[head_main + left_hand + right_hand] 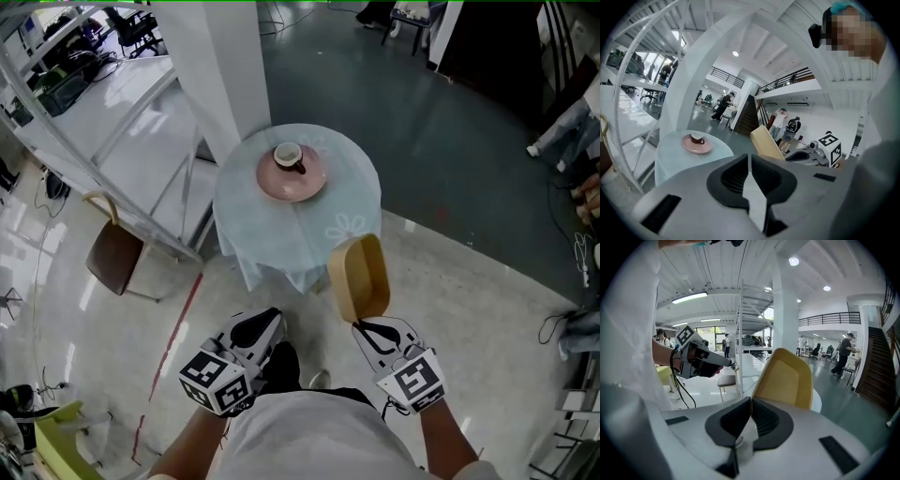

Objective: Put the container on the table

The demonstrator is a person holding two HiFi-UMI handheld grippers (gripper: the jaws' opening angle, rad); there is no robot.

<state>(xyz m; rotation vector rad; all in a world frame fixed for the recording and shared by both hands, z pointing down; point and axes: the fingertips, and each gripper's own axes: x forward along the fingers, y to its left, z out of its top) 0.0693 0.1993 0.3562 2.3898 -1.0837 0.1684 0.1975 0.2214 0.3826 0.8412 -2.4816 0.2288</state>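
— DESK: What's the step, and where is the container?

— FIELD: The carry to the table, by my reading. The tan container (358,277) hangs in the air at the person's 1 o'clock, tipped up on its edge, clenched by its near rim in the right gripper (362,324). The right gripper view shows the jaws pressed onto that rim, with the container's hollow rising behind them. In the head view it overlaps the 5 o'clock edge of the round table (281,234), but it isn't set down.

— DESK: And the other claw?

— FIELD: The left gripper (268,324) sits at the person's 11 o'clock with its jaws closed on nothing.

— DESK: What does the next move call for?

— FIELD: Probably a reach toward 12 o'clock, then levelling the container and lowering it onto the bare cloth at the table's 6 o'clock side. The pink plate (270,184) and its cup (287,156) take up the 12 o'clock half, so it should stay clear of them before the jaws let go
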